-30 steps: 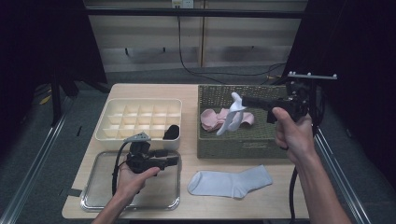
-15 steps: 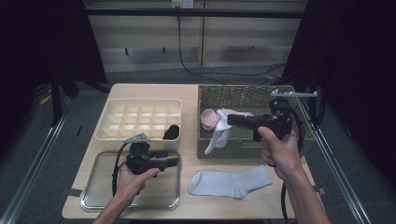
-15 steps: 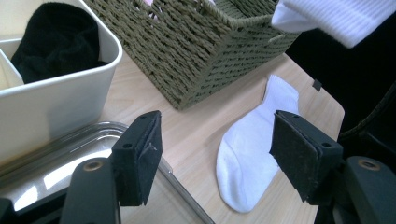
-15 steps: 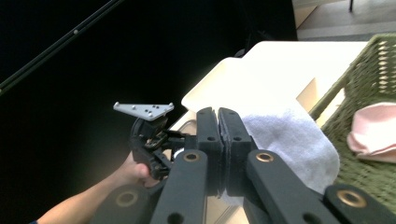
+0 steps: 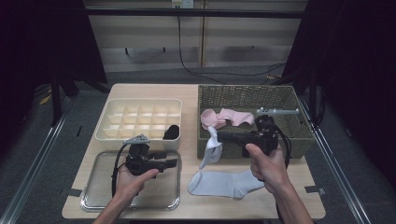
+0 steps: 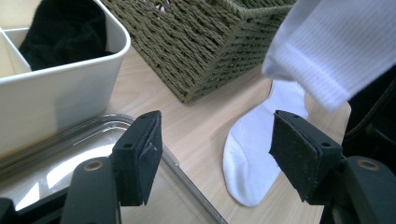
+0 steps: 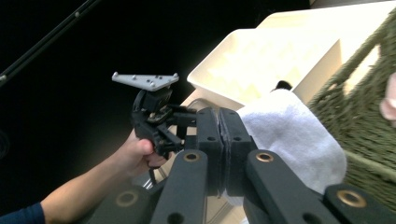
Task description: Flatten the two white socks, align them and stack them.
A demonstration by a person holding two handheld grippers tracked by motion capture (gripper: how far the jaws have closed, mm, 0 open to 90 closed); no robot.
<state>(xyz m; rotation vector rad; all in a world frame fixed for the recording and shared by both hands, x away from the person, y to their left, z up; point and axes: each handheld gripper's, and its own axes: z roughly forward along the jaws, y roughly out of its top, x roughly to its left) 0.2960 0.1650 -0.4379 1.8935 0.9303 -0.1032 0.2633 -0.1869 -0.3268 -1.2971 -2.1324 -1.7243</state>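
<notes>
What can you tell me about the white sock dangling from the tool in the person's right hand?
The white sock is soft, ribbed knit fabric. The right gripper pinches it at the top with its black jaws shut, so it hangs limp, in front of the woven basket's near left corner, above the wooden table. Its lower end hangs just over a second white sock lying flat there; whether they touch is unclear. The left gripper view shows its folded, ribbed cloth up close.

Bare bench (image 5: 191, 137) runs as a narrow lane between the divided box (image 5: 140, 122) and the wicker basket (image 5: 247, 95); toward the near edge, the hanging sock (image 5: 211, 150) and the flat sock (image 5: 224, 183) block it.
</notes>
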